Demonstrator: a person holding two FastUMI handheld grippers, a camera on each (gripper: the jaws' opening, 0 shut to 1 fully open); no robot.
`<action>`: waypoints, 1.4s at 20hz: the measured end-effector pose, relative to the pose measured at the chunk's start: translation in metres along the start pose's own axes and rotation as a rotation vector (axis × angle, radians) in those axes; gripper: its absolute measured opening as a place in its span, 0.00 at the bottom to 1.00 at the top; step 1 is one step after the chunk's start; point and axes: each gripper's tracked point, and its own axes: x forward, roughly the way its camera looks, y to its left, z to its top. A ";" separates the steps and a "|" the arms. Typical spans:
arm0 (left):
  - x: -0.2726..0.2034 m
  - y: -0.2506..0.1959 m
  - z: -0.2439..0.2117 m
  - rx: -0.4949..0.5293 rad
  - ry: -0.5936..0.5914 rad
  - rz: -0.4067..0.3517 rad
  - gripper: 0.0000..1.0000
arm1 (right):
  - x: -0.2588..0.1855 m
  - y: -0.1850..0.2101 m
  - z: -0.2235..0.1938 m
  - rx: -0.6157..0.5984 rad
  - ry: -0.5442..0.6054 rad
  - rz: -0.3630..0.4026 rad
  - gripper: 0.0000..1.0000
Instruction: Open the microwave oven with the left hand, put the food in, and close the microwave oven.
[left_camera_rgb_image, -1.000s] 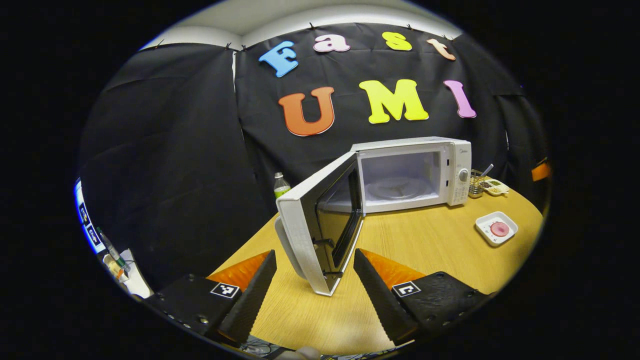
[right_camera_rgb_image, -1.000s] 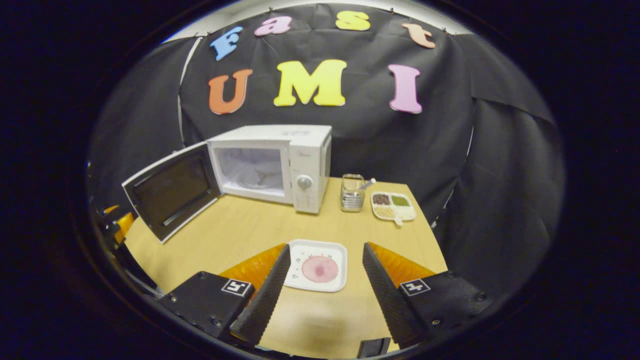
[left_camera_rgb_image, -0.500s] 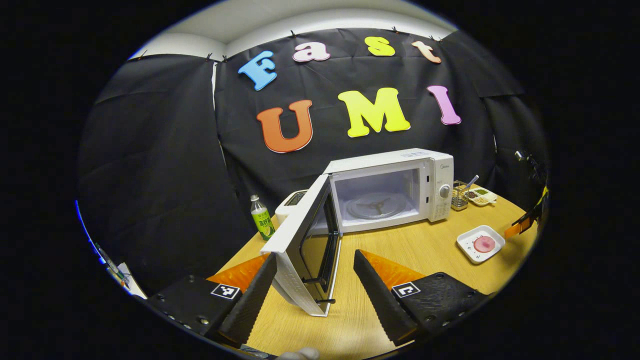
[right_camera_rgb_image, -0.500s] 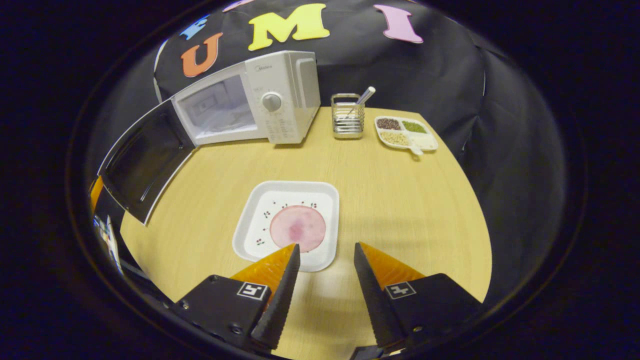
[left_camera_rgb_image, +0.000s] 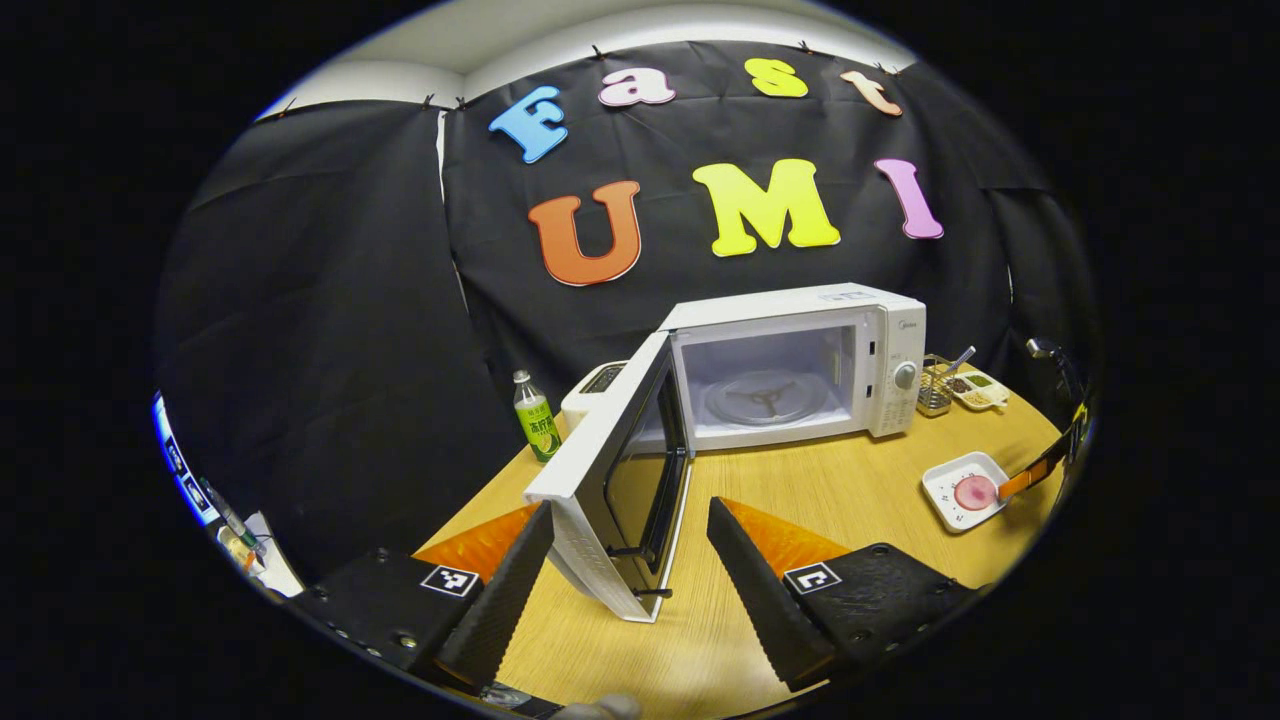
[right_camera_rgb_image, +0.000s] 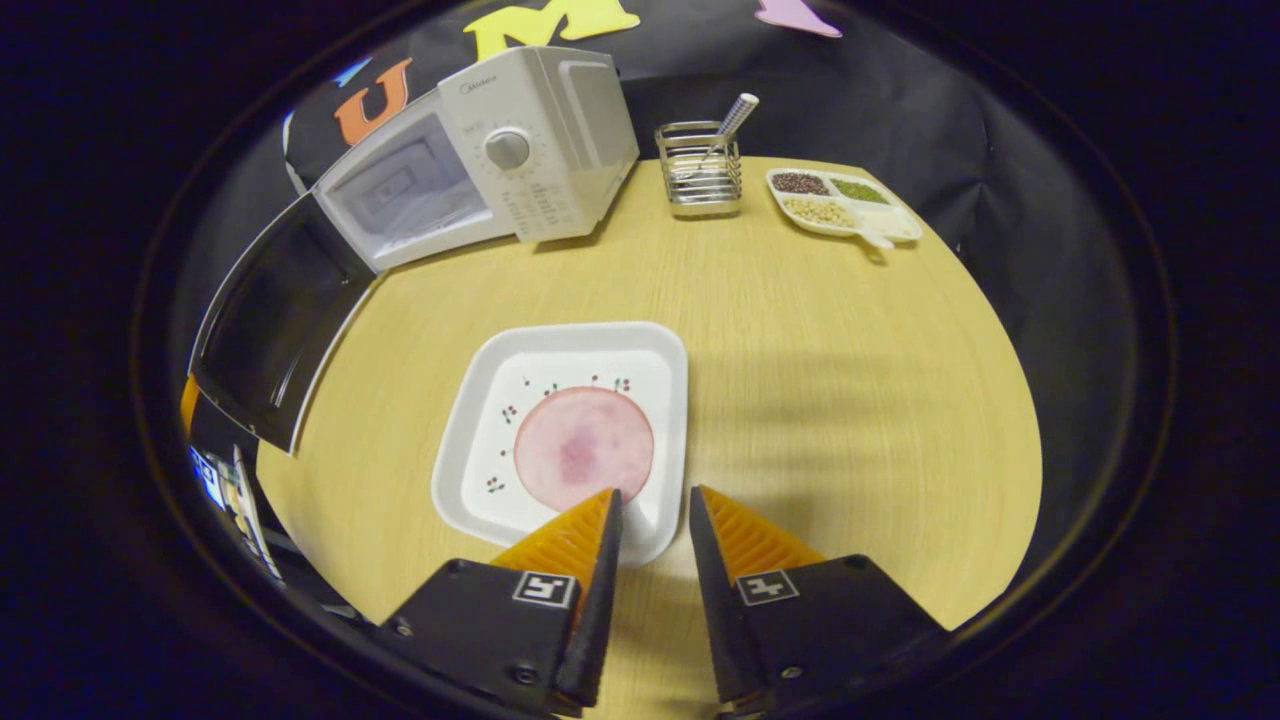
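Right tool (right_camera_rgb_image: 650, 520) dropped closer over my plate (right_camera_rgb_image: 480, 425), fingers narrowed, gripping nothing | left tool (left_camera_rgb_image: 630, 545) spread beside microwave door (left_camera_rgb_image: 615, 480) | food (right_camera_rgb_image: 583, 448) on plate, near counter (right_camera_rgb_image: 850, 380).

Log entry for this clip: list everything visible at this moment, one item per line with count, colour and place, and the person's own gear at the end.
White microwave oven: one, back of the table, cavity empty.
Microwave door: one, white frame with dark window, swung wide open.
Square white plate with a round pink food slice: one, on the table near the front.
Wire metal holder with a straw-like stick: one, silver, right of the microwave.
Divided white dish of beans and grains: one, beside the holder.
Green-labelled bottle: one, left of the microwave.
Light wooden table: one.
Left gripper: open, straddling the door's edge.
Right gripper: narrowly open, at the plate's near rim.
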 end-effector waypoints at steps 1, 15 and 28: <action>-0.001 -0.002 0.000 0.000 0.004 -0.001 0.95 | -0.001 -0.001 0.001 -0.002 0.007 -0.004 0.27; -0.019 -0.017 0.008 -0.037 -0.017 0.005 0.95 | -0.004 0.016 0.005 0.132 0.114 0.079 0.04; -0.034 -0.041 0.068 -0.021 -0.061 -0.066 0.95 | -0.016 0.063 0.027 0.517 0.019 0.338 0.04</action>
